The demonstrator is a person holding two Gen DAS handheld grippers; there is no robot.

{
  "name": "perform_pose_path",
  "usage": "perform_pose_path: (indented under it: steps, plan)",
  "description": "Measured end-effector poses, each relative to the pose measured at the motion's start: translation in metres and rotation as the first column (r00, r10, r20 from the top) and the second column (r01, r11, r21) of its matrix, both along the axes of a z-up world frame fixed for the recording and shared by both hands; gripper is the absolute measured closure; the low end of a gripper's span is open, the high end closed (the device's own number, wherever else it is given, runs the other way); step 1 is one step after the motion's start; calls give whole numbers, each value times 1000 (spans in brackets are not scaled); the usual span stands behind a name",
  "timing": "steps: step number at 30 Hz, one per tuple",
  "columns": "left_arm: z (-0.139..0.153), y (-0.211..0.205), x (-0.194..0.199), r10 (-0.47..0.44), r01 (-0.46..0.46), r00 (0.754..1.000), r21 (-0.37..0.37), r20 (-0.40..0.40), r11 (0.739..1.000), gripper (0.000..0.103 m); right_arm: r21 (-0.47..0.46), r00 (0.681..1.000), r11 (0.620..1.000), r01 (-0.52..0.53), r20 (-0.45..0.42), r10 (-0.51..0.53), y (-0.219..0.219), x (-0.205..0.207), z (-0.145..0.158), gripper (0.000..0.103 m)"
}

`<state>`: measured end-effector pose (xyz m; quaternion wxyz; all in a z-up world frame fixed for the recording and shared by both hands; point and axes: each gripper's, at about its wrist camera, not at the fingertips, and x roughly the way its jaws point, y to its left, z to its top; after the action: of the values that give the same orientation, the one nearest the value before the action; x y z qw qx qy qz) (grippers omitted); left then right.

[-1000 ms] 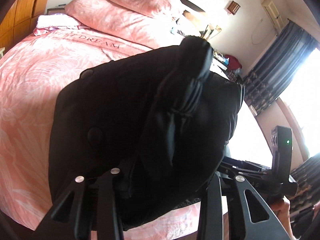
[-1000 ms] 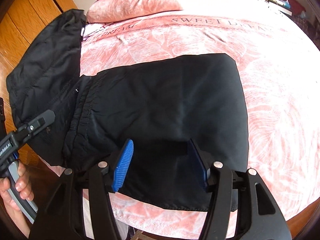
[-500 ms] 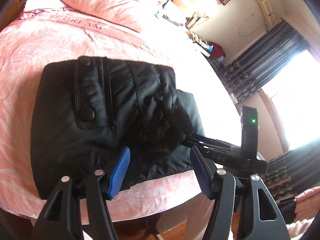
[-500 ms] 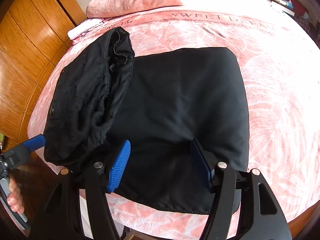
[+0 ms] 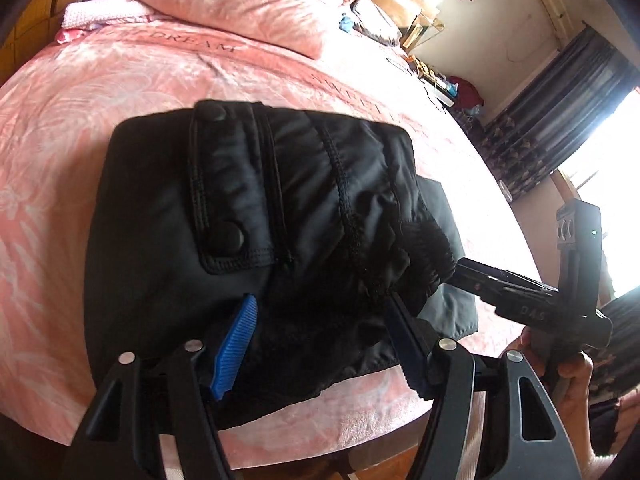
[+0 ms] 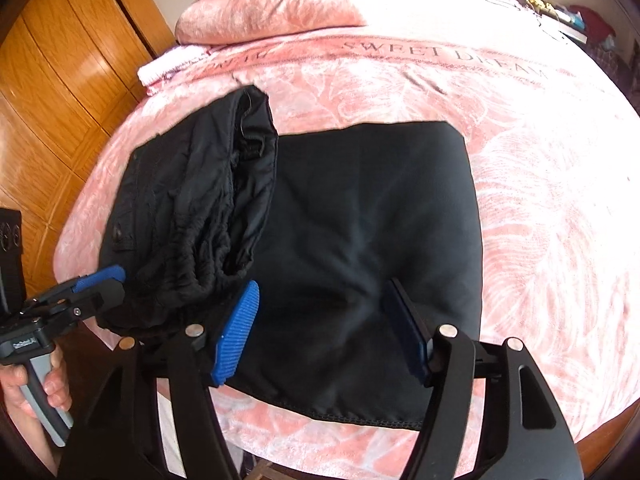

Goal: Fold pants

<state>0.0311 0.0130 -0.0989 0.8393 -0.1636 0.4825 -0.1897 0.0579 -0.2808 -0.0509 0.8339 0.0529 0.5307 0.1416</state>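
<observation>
Half the bedspread [image 6: 540,160] beyond pants [image 6: 360,220] bare.

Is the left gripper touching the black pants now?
Cannot tell. In the right wrist view the left gripper, open, meets the edge of the bunched pants with no gap visible, but fabric overlaps its tip, so contact is not plain.

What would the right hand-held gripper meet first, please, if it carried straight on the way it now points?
Most likely the flat part of the black pants on the pink bedspread. The open right hand-held gripper points down at that cloth, though depth is hard to judge.
</observation>
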Motion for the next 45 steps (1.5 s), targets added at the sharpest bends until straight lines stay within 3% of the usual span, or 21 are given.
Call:
perform_pose_path:
  steps: [4, 9, 11, 15, 22, 23, 24, 25, 30, 39, 45]
  plan:
    - [11, 33, -2, 109, -110, 993, 19, 37, 994, 27, 140, 999, 989, -40, -5, 42, 1, 7, 15, 34]
    - [4, 72, -6, 243, -243, 970, 103, 11, 965, 22, 53, 994, 993, -105, -4, 105, 34, 21, 14, 29]
    - [-3, 81, -2, 275, -272, 961, 131, -2, 953, 21, 63, 993, 991, -117, -22, 119, 42, 25, 9, 29]
    - [-17, 92, -1, 277, -267, 959, 126, -64, 955, 9, 102, 989, 987, -121, -70, 129, 56, 37, -6, 24]
    - [-46, 96, 5, 281, -281, 945, 25, -169, 959, 4, 166, 978, 975, -149, -122, 170, 59, 43, -27, 20]
    - [-49, 95, 6, 277, -279, 944, 13, -180, 960, 4, 162, 978, 975, -151, -122, 171, 62, 44, -29, 24]
    - [-52, 94, 6, 270, -275, 944, 2, -188, 962, 4, 165, 976, 974, -156, -123, 177, 64, 44, -31, 39]
    - [-53, 93, 6, 265, -271, 945, -6, -192, 963, 4, 185, 973, 969, -165, -128, 190, 66, 45, -32, 47]
    - [-56, 94, 2, 265, -276, 943, -25, -202, 961, 4, 218, 978, 963, -156, -105, 182, 62, 40, -27, 75]
    - [-46, 104, -8, 320, -335, 929, -57, -187, 940, 4, 251, 977, 945, -210, 35, 208, 65, 23, 31, 82]
    - [-30, 100, -10, 315, -325, 938, -55, -145, 944, 4, 210, 972, 951, -228, 101, 211, 54, 13, 72, 82]
